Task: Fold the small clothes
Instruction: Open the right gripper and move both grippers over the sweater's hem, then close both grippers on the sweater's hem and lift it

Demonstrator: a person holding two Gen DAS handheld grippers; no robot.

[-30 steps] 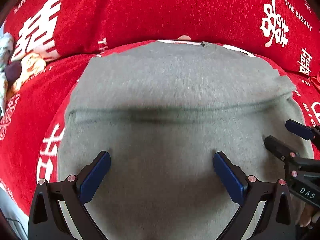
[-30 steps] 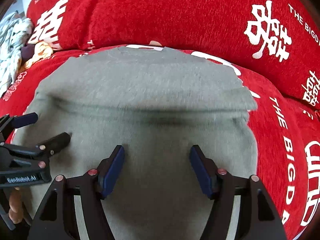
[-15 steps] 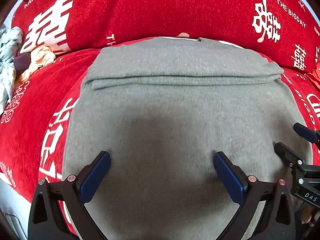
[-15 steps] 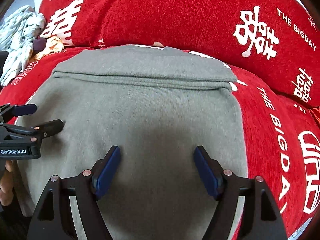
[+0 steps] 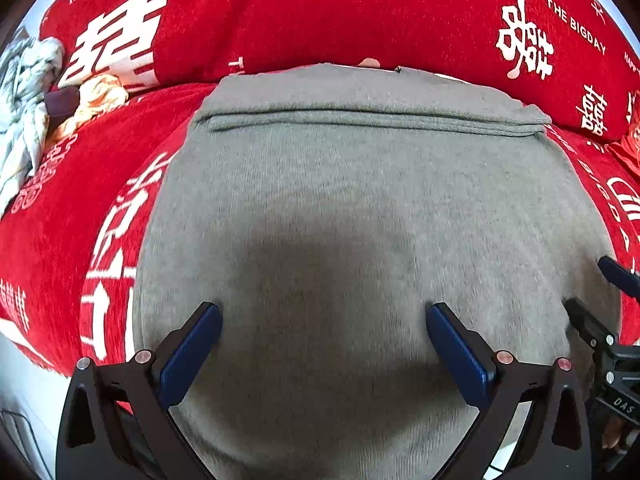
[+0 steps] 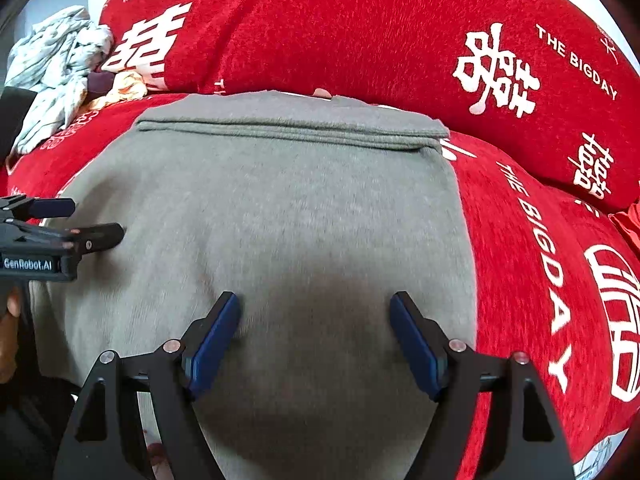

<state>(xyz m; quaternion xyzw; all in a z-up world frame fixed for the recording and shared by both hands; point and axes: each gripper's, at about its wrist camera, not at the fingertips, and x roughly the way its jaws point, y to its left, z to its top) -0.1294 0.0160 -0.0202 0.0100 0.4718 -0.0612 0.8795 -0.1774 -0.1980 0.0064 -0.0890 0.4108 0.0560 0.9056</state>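
On the red cover (image 5: 60, 216), grey garment (image 5: 360, 208) lies flat, far edge folded into a band near the cushion (image 5: 320, 12). Left gripper (image 5: 322, 312) over garment's near part, jaws apart, nothing between. Right gripper (image 6: 314, 300) beside it, jaws apart, empty. Crumpled clothes (image 6: 52, 64) far left of garment.

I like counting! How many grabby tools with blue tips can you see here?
2. The left tool is over the near part of the grey garment. The right tool is beside it, toward the garment's right edge. Both are open, holding nothing.
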